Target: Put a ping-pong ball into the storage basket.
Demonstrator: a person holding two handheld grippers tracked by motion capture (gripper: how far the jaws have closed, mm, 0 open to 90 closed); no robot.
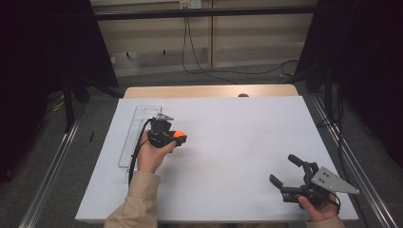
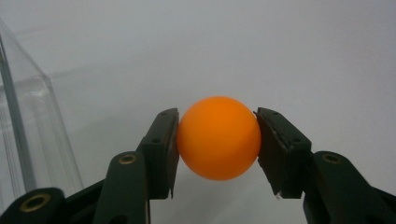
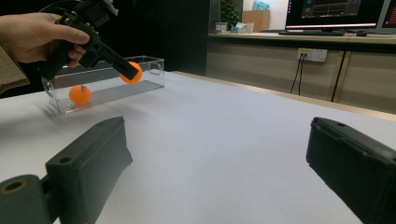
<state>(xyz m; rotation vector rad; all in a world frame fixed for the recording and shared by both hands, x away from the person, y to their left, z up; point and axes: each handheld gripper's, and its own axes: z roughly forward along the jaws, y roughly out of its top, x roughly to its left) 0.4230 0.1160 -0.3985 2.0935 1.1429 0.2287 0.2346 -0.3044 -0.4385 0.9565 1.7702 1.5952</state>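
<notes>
– What's at the left?
– A clear box point(image 1: 138, 135) on the worktop point(image 1: 228, 142), one orange ball point(image 3: 80, 94) inside. Just beside it, the left hand-held gripper point(image 1: 177, 137) pinches a second orange ball point(image 2: 218, 137) above the surface.
– And right?
– The right hand-held gripper point(image 1: 283, 172) gapes wide, empty.
</notes>
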